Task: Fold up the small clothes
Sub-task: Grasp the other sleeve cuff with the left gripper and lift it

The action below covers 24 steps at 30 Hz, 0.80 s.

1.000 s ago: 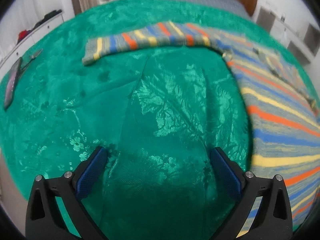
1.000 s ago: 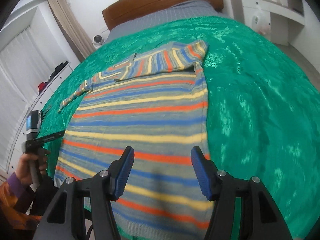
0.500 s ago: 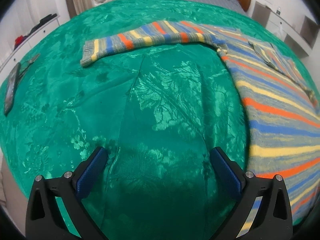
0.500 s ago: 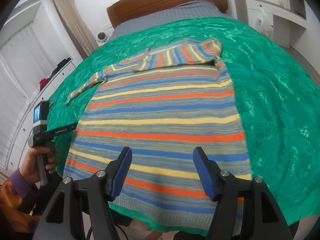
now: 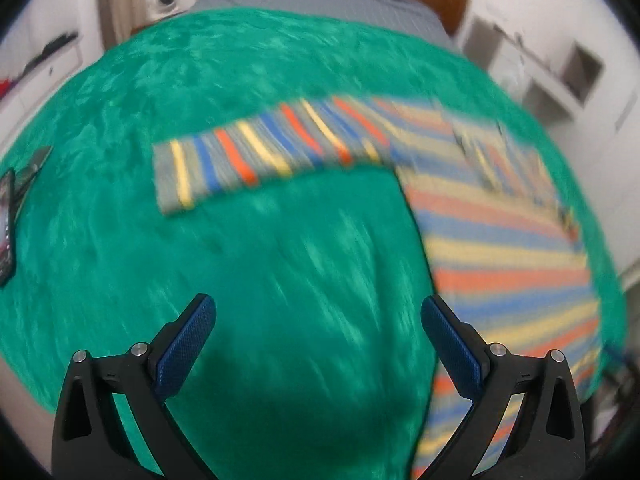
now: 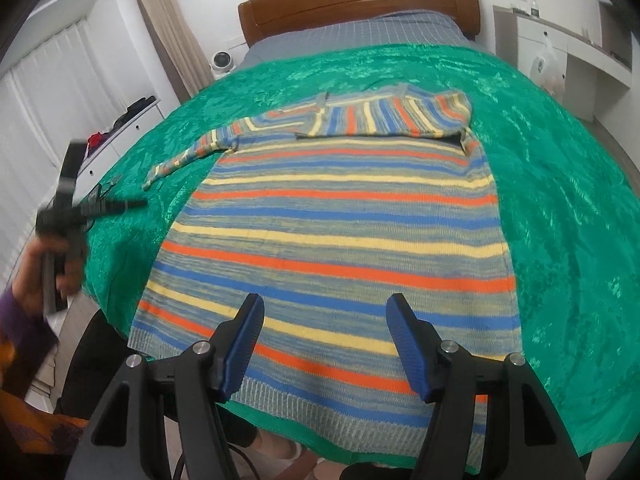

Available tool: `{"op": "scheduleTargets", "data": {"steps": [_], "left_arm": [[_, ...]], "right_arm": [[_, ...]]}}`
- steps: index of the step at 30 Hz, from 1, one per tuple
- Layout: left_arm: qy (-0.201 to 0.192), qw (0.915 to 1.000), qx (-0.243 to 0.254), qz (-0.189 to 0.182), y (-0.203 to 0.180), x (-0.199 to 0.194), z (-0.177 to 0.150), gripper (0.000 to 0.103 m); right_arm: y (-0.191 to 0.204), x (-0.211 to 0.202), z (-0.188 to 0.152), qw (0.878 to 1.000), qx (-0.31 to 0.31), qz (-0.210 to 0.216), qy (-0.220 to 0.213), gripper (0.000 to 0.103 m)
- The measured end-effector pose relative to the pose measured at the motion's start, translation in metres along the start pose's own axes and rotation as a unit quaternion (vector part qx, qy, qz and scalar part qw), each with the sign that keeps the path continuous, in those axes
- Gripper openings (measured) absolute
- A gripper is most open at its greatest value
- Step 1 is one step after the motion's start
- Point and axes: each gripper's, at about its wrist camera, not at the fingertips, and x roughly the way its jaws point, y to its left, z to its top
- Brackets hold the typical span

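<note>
A striped sweater (image 6: pixel 340 232) in grey, blue, orange and yellow lies flat on a green bedspread (image 6: pixel 568 208). Its right sleeve (image 6: pixel 388 120) is folded across the chest. Its left sleeve (image 5: pixel 256 152) lies stretched out to the left. My right gripper (image 6: pixel 324 320) is open and empty, above the sweater's hem. My left gripper (image 5: pixel 318 312) is open and empty, above bare bedspread (image 5: pixel 280 272) below the outstretched sleeve; the sweater's body (image 5: pixel 504 248) lies to its right. The left gripper also shows at the left edge of the right wrist view (image 6: pixel 136 203), held in a hand. The left wrist view is blurred.
A wooden headboard (image 6: pixel 360 4) and grey sheet (image 6: pixel 360 36) lie at the far end of the bed. A phone (image 5: pixel 6 224) and scissors (image 5: pixel 36 164) lie on the bedspread's left edge. White drawers (image 6: pixel 120 128) stand left, white shelves (image 6: pixel 560 48) right.
The left gripper has swung up and toward the outstretched sleeve, blurring its view. The right gripper has drawn back over the hem and centred on the sweater. Both stay open.
</note>
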Motion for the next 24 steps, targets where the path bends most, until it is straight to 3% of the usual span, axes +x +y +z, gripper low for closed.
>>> {"op": "scheduleTargets", "data": {"steps": [4,9,10,12,14,16,17,19,20,22,24], "left_arm": [[-0.009,0.9963,-0.086,0.004,0.067,0.015,0.051,0.102],[0.008,0.9808,-0.194,0.021,0.137,0.049,0.082,0.1],[0.014,0.9794,-0.201,0.013,0.14,0.055,0.084,0.099],[0.029,0.9783,-0.205,0.001,0.138,0.07,0.088,0.083],[0.048,0.9799,-0.194,-0.003,0.129,0.086,0.09,0.081],[0.063,0.9812,-0.181,0.021,0.122,0.101,0.091,0.078],[0.062,0.9821,-0.173,0.041,0.118,0.105,0.09,0.073],[0.051,0.9839,-0.159,0.062,0.111,0.105,0.09,0.017],[0.054,0.9846,-0.155,0.06,0.108,0.105,0.092,0.004],[0.046,0.9856,-0.146,0.072,0.1,0.095,0.101,0.003],[0.015,0.9904,-0.104,0.09,0.075,0.073,0.118,0.003]], "right_arm": [[-0.003,-0.006,0.002,1.0,0.004,-0.002,-0.007,0.063],[-0.005,-0.008,-0.003,1.0,-0.001,-0.011,0.0,0.063],[-0.006,-0.007,-0.004,1.0,-0.002,-0.012,0.003,0.063],[-0.007,-0.004,-0.006,1.0,-0.001,-0.013,0.009,0.063],[-0.009,0.0,-0.006,1.0,0.005,-0.012,0.014,0.063],[-0.009,0.0,-0.006,1.0,0.013,-0.008,0.014,0.063],[-0.009,0.0,-0.006,1.0,0.013,-0.006,0.012,0.063],[-0.007,-0.002,-0.006,1.0,0.009,-0.005,0.007,0.063],[-0.006,-0.003,-0.007,1.0,0.007,-0.005,0.006,0.063],[-0.006,-0.005,-0.008,1.0,0.005,-0.004,0.002,0.063],[-0.008,-0.007,-0.009,1.0,0.009,-0.001,-0.003,0.063]]}}
